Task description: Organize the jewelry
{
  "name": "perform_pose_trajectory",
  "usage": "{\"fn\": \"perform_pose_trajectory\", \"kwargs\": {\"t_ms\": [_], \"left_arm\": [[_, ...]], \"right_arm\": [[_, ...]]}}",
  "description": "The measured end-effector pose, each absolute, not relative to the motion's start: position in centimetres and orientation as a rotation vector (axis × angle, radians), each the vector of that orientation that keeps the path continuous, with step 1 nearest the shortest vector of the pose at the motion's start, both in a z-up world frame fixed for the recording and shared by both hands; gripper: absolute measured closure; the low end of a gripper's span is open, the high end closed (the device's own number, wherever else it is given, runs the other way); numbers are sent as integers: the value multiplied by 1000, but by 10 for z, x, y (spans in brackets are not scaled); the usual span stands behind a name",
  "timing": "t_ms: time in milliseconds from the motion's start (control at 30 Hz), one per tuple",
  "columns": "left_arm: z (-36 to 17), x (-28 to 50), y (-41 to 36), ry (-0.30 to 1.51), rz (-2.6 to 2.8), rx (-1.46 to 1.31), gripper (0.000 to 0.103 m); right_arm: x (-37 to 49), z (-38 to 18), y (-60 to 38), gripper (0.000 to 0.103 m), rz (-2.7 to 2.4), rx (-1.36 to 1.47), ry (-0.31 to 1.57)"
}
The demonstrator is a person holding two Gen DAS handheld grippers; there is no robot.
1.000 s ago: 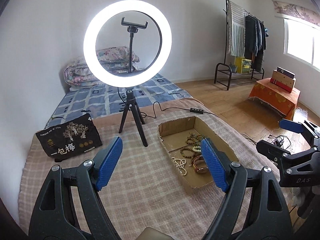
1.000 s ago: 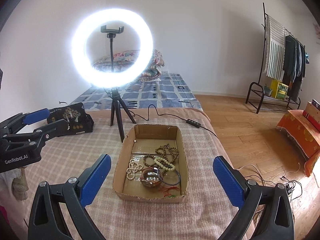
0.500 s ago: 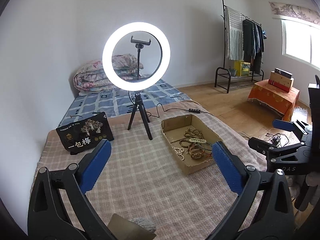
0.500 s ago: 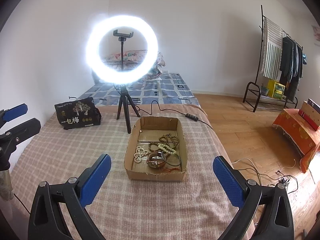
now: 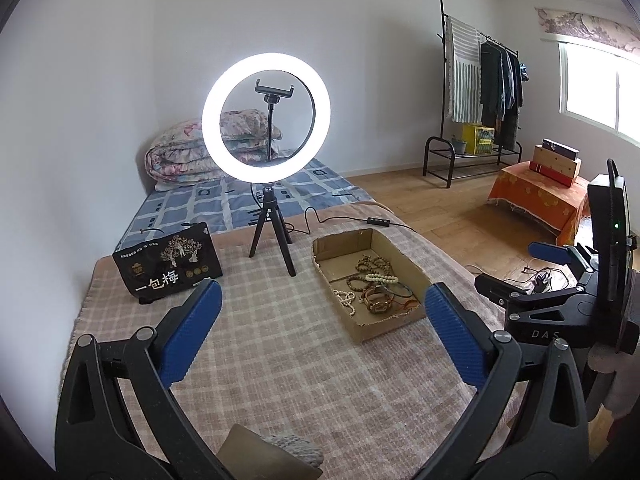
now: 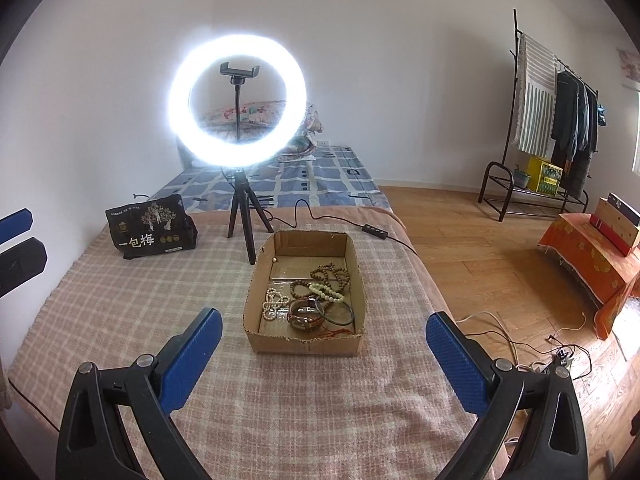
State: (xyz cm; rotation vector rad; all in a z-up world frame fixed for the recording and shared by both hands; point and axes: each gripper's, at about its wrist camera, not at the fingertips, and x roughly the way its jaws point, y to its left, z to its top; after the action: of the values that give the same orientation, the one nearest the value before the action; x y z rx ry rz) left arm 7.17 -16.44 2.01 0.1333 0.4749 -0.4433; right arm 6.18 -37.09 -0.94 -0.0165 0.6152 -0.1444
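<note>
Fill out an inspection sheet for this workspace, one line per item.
Surface: pink checked blanket, flat.
Job's things: cardboard tray holding bead bracelets, a pearl strand, a watch, a dark bangle.
Clutter: black printed pouch; lit ring light on a tripod behind the tray.
Grippers: left gripper and right gripper open, holding nothing, short of the tray.
Cables: ring light cable past the tray; loose wires on the floor.
Surroundings: mattress, clothes rack, orange-covered stand.
</note>
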Motion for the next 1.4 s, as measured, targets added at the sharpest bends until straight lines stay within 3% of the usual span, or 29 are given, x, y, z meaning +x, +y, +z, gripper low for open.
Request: {"fn": "perform_pose_trajectory", "kwargs": {"t_ms": [1400], "left_arm": [[33,53,-141,460,-389,111,0]], "right_arm": [[50,3,-355,0,-119,-39,625]]}}
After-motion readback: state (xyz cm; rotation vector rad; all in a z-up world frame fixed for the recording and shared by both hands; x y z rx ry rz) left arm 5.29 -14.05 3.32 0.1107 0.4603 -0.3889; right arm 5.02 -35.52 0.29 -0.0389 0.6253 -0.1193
